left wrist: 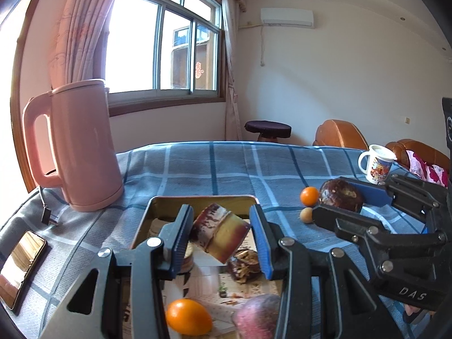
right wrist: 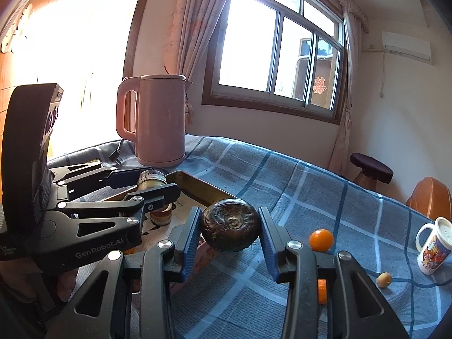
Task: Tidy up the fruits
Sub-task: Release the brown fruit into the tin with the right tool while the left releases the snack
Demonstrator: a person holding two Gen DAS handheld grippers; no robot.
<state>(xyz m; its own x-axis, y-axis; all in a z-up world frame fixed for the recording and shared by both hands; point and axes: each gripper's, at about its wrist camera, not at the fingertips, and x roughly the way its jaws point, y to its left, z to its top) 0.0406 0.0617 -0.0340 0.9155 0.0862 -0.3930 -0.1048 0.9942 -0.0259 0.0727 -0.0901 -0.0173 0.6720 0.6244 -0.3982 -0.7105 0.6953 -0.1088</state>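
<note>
The metal tray (left wrist: 158, 206) sits near the worktop's (left wrist: 214, 166) front edge, with open checked cloth stretching beyond it toward the pink kettle (left wrist: 82, 147) and the mug (left wrist: 377, 163). "GenRobot.AI" is printed on the left gripper's body; "DAS" shows on the right one's. Above the tray, the left gripper (left wrist: 221, 236) is partly closed on a brown-and-yellow fruit piece (left wrist: 219, 233). Just right of the tray, the right gripper (right wrist: 230, 233) brackets a dark round fruit (right wrist: 230, 227) on the cloth, its pads touching or nearly so. A small orange fruit (right wrist: 320, 239) and a tan one (right wrist: 384, 279) lie further right.
</note>
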